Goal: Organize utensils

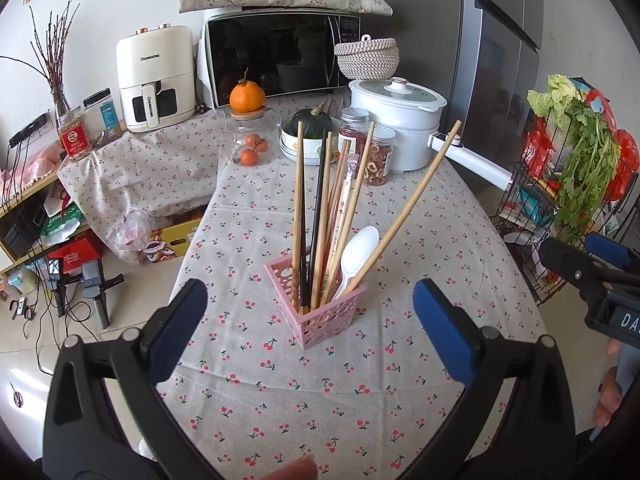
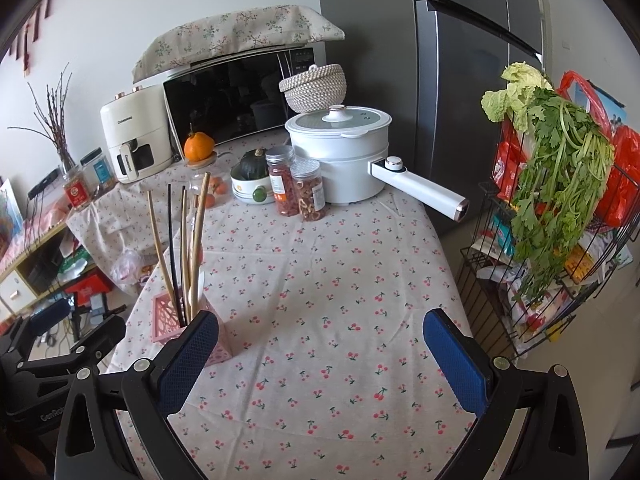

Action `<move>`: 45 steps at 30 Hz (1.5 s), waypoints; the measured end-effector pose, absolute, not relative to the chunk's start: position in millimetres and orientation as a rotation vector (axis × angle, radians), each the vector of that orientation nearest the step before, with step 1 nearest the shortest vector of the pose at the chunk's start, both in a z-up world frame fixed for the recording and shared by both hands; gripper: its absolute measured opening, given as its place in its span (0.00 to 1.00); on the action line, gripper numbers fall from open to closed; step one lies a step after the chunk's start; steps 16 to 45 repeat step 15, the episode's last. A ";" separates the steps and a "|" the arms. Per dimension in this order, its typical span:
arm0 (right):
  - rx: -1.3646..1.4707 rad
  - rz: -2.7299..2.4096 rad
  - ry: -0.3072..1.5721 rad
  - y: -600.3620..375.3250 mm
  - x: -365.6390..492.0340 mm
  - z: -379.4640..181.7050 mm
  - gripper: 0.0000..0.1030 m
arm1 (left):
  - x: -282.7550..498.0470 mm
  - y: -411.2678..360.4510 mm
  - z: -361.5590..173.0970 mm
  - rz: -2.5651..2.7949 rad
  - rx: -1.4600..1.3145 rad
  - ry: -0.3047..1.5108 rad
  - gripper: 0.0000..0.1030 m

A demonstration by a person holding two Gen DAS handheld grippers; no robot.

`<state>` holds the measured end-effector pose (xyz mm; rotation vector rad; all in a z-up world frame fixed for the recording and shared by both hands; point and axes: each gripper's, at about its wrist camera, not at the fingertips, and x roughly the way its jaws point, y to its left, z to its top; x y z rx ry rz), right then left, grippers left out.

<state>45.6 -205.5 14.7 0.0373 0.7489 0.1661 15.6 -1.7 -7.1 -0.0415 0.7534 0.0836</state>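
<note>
- Both tools, left tool [image 1: 310,326] and right tool [image 2: 320,360], gape wide, holding nothing.
- Chopsticks [image 1: 320,216] and white spoon [image 1: 356,256] stand in the pink basket [image 1: 316,312] on the worktop [image 1: 420,240] (nothing loose).
- Sorting looks finished; next, probably just withdraw.

I am working in a home kitchen: a microwave [image 1: 280,56] under a floral cover, an air fryer [image 1: 156,80], an electric pot [image 2: 340,156] and jars of dried food [image 2: 306,190] crowd a cherry-print tablecloth [image 2: 320,280], beside a grey fridge [image 2: 460,80] and a wire rack [image 2: 560,240] of greens.
</note>
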 end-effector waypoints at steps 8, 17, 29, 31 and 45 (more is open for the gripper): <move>0.036 0.169 0.758 -205.1 49.2 11.2 1.00 | 15.4 -1.2 -8.2 0.086 -0.041 0.761 0.99; 0.034 0.170 0.761 -204.3 50.5 9.6 1.00 | 13.3 0.4 -8.8 0.079 -0.033 0.747 0.99; 0.034 0.170 0.761 -204.3 50.5 9.6 1.00 | 13.3 0.4 -8.8 0.079 -0.033 0.747 0.99; 0.034 0.170 0.761 -204.3 50.5 9.6 1.00 | 13.3 0.4 -8.8 0.079 -0.033 0.747 0.99; 0.034 0.170 0.761 -204.3 50.5 9.6 1.00 | 13.3 0.4 -8.8 0.079 -0.033 0.747 0.99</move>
